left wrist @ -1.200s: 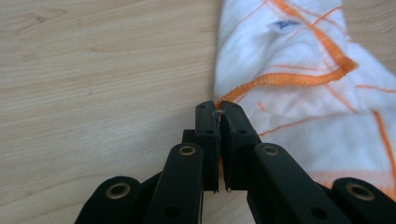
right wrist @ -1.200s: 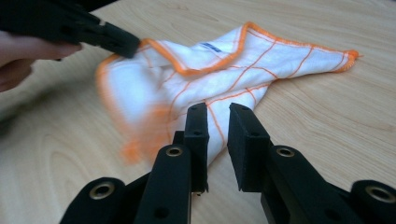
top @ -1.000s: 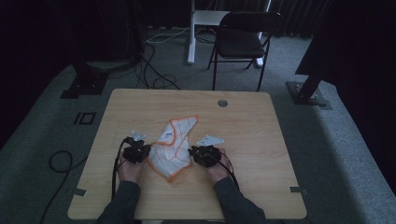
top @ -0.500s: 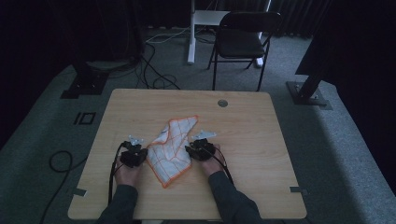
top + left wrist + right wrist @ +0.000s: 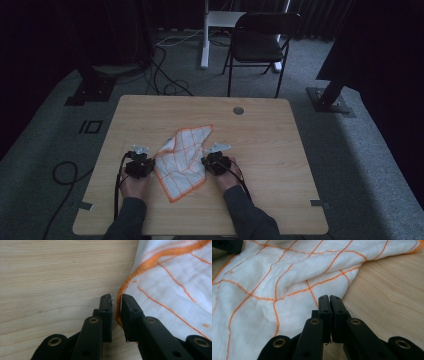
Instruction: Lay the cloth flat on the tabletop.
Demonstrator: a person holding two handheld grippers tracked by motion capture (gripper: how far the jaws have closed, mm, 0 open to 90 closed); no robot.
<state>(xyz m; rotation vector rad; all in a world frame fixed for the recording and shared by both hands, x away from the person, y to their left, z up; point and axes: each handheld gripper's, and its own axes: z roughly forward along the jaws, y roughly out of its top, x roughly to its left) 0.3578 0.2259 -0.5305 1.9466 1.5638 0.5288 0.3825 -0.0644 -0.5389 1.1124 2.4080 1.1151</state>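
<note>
A white cloth [image 5: 182, 157] with an orange grid and hem lies crumpled on the wooden table [image 5: 260, 150]. My left gripper [image 5: 150, 161] is at its left edge. In the left gripper view the jaws [image 5: 115, 298] have just been opening and stand a little apart, with the cloth's [image 5: 175, 277] orange hem running at the gap and unpressed. My right gripper [image 5: 205, 161] is at the cloth's right edge. In the right gripper view it [image 5: 329, 297] has just closed, its jaws together on the edge of the cloth [image 5: 274, 277].
A round grommet [image 5: 238, 110] sits in the tabletop near the far edge. Beyond the table stand a black folding chair [image 5: 260, 40] and a white post [image 5: 205, 35]. Cables lie on the grey floor [image 5: 165, 85]. Bare wood surrounds the cloth.
Both hands have stayed at the cloth's two sides with only slight shifts. The cloth lies much as it did.
</note>
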